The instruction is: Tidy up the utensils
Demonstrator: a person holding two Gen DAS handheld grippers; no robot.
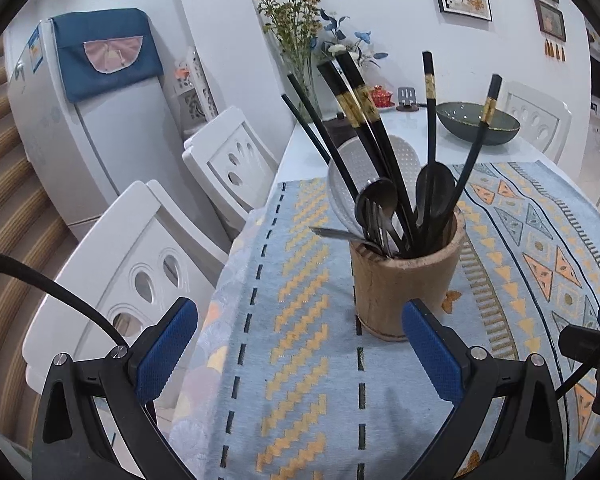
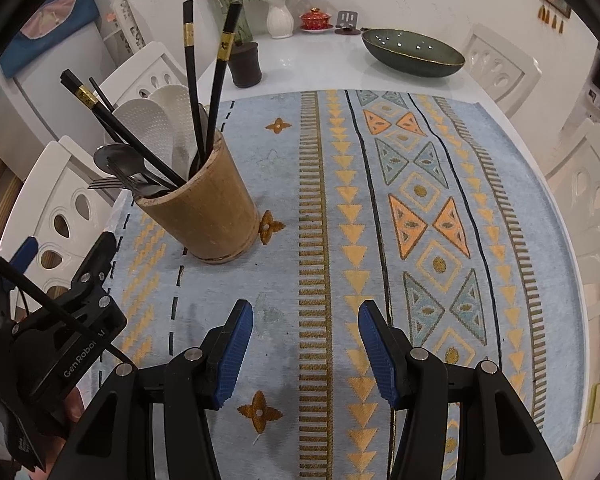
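Your left gripper (image 1: pixel 300 356) tilts moderately down toward the bench (image 1: pixel 416 128), jaws wide apart, nothing between them; the blue pads (image 1: pixel 168 344) hang over the patterned cloth (image 1: pixel 308 360) just short of the wooden utensil holder (image 1: pixel 400 284). The holder's base sits between the two fingers' lines of sight but past the tips, not touched. Your right gripper (image 2: pixel 306 354) points more steeply down at the cloth, jaws about half spread and empty, pads (image 2: pixel 234 360) clear of everything. It sits to the right of the holder (image 2: pixel 204 208), well apart from it. From the right wrist view, the left gripper's black body (image 2: pixel 72 320) shows at lower left, near the holder's base. The holder stands upright on the cloth near the bench's left edge. It carries black chopsticks (image 1: pixel 430 112) with gold bands, dark spoons (image 1: pixel 380 200), a fork (image 2: pixel 104 182) and white perforated paddles (image 2: pixel 156 128), all leaning outward. A dark green bowl (image 2: pixel 412 54) rests on bare bench beyond the cloth. White chairs (image 1: pixel 140 264) line the bench's sides.
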